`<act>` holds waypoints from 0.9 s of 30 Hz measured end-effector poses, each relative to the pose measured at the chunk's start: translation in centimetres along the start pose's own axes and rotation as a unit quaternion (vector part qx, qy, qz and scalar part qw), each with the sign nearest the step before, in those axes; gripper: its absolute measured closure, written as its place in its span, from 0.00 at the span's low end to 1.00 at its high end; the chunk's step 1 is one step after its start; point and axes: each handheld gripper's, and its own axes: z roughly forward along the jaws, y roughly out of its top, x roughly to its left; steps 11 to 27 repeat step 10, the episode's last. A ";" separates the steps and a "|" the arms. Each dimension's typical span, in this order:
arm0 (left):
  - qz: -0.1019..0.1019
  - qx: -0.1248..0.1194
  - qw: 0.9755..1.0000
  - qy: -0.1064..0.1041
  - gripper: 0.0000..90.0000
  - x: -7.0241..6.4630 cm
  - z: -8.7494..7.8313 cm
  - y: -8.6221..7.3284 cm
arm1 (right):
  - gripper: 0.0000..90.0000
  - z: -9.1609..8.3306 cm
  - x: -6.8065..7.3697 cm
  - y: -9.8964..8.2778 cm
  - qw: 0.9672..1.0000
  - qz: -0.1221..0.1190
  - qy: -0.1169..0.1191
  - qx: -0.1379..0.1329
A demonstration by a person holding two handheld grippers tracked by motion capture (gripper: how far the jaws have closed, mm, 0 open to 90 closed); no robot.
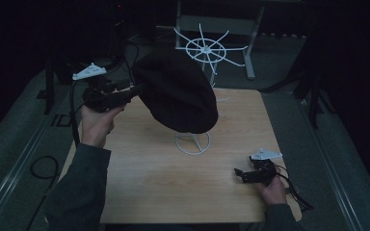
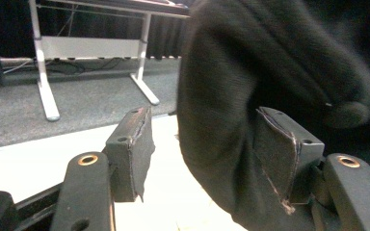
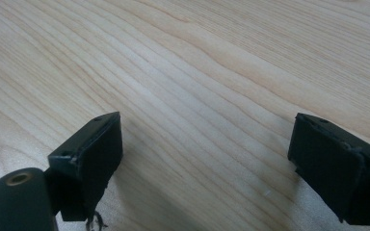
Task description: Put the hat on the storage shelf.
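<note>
Black knit hat [image 1: 180, 94] draped over white wire stand [image 1: 192, 143] mid-table [image 1: 173, 192]. Left gripper [image 1: 134, 90] raised at hat's left edge, jaws apart, hat fabric [image 2: 250, 96] between them, not clamped. Right gripper [image 1: 243, 175] low over table's right front, jaws wide apart over bare wood [image 3: 197, 86]. Second white wire rack [image 1: 206, 49] behind table.

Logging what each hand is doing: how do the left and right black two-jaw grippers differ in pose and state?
The left gripper is raised beside the black knit hat on its white wire stand; the right gripper sits low over the light wooden table. The hat's edge lies between the left's open jaws; nothing lies between the right's. Both are open.
</note>
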 end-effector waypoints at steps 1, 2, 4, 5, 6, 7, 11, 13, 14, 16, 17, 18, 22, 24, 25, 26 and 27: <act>0.001 0.000 1.000 -0.002 0.45 -0.1 -0.1 0.0 | 0.13 0.0 0.0 0.0 1.000 0.000 0.000 0.000; 0.004 0.001 1.000 -0.003 0.45 -0.2 -0.2 0.0 | 0.13 0.0 0.0 0.0 1.000 0.000 0.000 0.000; 0.010 0.005 1.000 -0.008 0.45 -0.5 -0.4 -0.1 | 0.13 0.0 0.0 0.0 1.000 0.000 0.000 0.000; 0.013 0.006 1.000 -0.010 0.45 -0.7 -0.5 -0.1 | 0.13 0.0 0.0 0.0 1.000 0.000 0.000 0.000; 0.015 0.006 1.000 -0.012 0.45 -0.8 -0.6 -0.2 | 0.13 0.0 0.0 0.0 1.000 0.000 0.000 0.000; 0.015 0.006 1.000 -0.014 0.45 -0.8 -0.7 -0.3 | 0.13 0.0 0.0 0.0 1.000 0.001 0.000 0.000; 0.013 0.007 1.000 -0.017 0.45 -0.8 -0.8 -0.5 | 0.13 0.0 0.0 0.0 1.000 0.000 0.000 0.000; 0.013 0.007 1.000 -0.017 0.45 -0.8 -0.8 -0.5 | 0.13 0.0 0.0 0.0 1.000 0.000 0.000 0.000; 0.013 0.007 1.000 -0.017 0.45 -0.8 -0.8 -0.5 | 0.13 0.0 0.0 0.0 1.000 0.000 0.000 0.000; 0.013 0.007 1.000 -0.017 0.45 -0.8 -0.8 -0.5 | 0.13 0.0 0.0 0.0 1.000 0.000 0.000 0.000; 0.013 0.007 1.000 -0.017 0.45 -0.8 -0.8 -0.5 | 0.13 0.0 0.0 0.0 1.000 0.000 0.000 0.000; 0.013 0.007 1.000 -0.017 0.45 -0.8 -0.8 -0.5 | 0.13 0.0 0.0 0.0 1.000 0.000 0.000 0.000; 0.013 0.007 1.000 -0.017 0.45 -0.8 -0.8 -0.5 | 0.13 0.0 0.0 0.0 1.000 0.000 0.000 0.000; 0.013 0.007 1.000 -0.017 0.45 -0.8 -0.8 -0.5 | 0.13 0.0 0.0 0.0 1.000 0.000 0.000 0.000; 0.013 0.007 1.000 -0.017 0.45 -0.8 -0.8 -0.5 | 0.13 0.0 0.0 0.0 1.000 0.000 0.000 0.000; 0.013 0.007 1.000 -0.017 0.45 -0.8 -0.8 -0.5 | 0.13 0.0 0.0 0.0 1.000 0.000 0.000 0.000; 0.013 0.007 1.000 -0.017 0.45 -0.8 -0.8 -0.5 | 0.13 0.0 0.0 0.0 1.000 0.000 0.000 0.000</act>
